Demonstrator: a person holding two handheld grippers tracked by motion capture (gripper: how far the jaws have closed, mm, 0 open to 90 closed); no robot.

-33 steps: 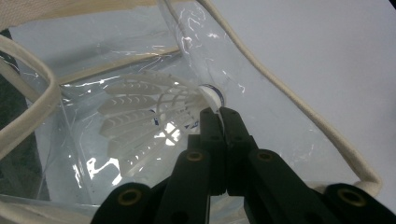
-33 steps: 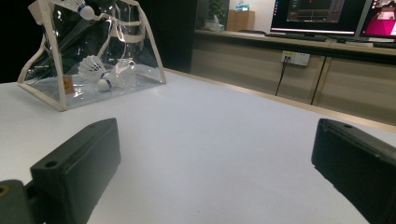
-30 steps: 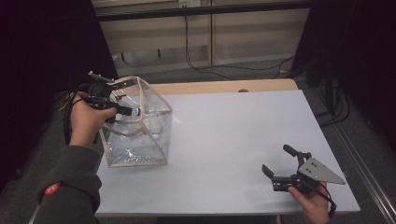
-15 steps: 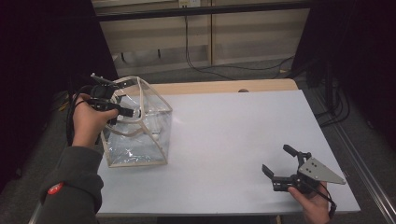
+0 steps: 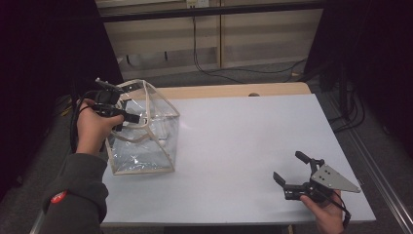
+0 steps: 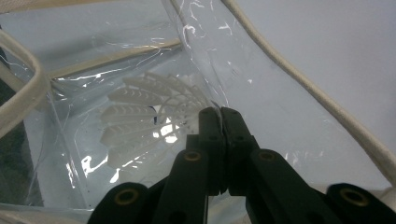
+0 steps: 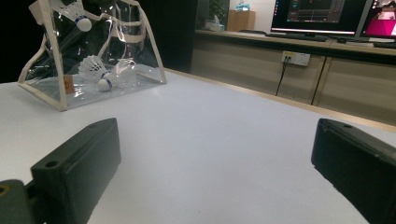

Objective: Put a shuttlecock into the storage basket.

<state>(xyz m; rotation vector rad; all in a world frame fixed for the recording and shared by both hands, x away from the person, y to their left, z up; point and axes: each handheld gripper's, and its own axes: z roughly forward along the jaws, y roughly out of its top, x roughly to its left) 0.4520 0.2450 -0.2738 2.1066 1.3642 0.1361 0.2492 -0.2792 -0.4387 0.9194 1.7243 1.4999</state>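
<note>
Observed at the left edge of the counter (image 5: 234,141): a clear bag (image 5: 146,141) with cream trim stands upright, a shuttlecock (image 7: 95,65) lying on its floor toward the near side as seen from the right gripper view.

Change noted: over the last second the left gripper (image 5: 127,117) has hardly shifted; it stays at the bag's top edge with the hand (image 5: 92,127) behind it, and the bag keeps the same stance. The right gripper (image 5: 291,180) has not moved from the near right corner. Judgement: the hold on the bag is being kept steady, probably to keep the mouth open or to ready the bag for lifting, and the work is paused rather than advancing.

Jaws, left: pressed fully together in the left gripper view, with a fold of the bag's clear film pinched between the tips (the shuttlecock's feathers show through the film just beyond, not touched).

Jaws, right: spread wide, holding nothing, resting low over bare counter, well apart from the bag.
</note>
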